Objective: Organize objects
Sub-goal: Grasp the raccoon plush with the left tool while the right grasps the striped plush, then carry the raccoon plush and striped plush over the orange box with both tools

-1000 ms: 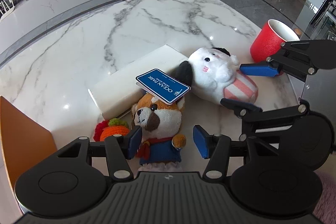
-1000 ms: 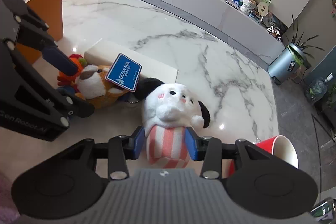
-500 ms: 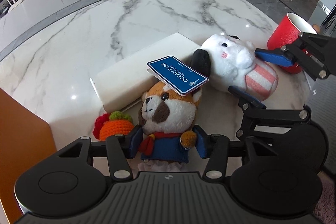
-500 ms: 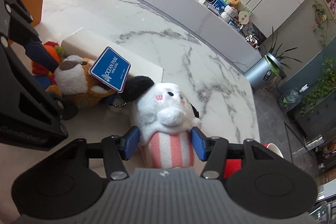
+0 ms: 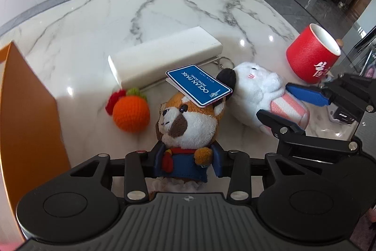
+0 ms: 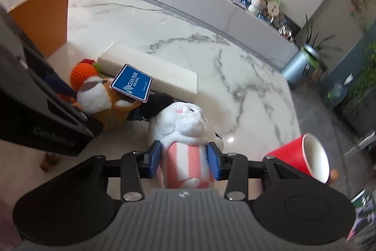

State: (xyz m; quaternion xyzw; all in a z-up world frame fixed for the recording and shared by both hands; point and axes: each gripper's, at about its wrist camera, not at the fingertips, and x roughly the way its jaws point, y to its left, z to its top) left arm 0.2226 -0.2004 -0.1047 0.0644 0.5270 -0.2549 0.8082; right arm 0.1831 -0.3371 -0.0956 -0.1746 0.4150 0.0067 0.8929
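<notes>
1. Orange cardboard on the far left: the box [image 5: 28,109] stands on the marble surface [image 5: 164,15], stiff-walled and, I'd judge, the likely drop spot for these toys.
2. Next along, the crocheted orange fruit [image 5: 130,115] lies loose on the surface just beside the fox toy, in front of the long white box [image 5: 164,62]. Light and squashy by the look of it; a pinch across its round middle should do.
3. Here's the left hand-held gripper [image 5: 188,158], and its jaws have just been closing. The pads now press the fox toy [image 5: 188,126] at its blue-clothed body. Plush gives under pressure, so low on the torso is a sound hold. The stiff blue tag [image 5: 198,85] perched on its head could snag or flap.
4. To the right, the right hand-held gripper [image 6: 184,160] has just been closing too, and it's clamped on the pink-striped lower half of the white plush [image 6: 184,124], which lies on the surface. It's soft and light, and the fabric shouldn't slip. A black ear trails behind.
5. Far right, the red cup [image 6: 303,157] sits close by the gripper. It looks light and tippy, so watch that when lifting.
</notes>
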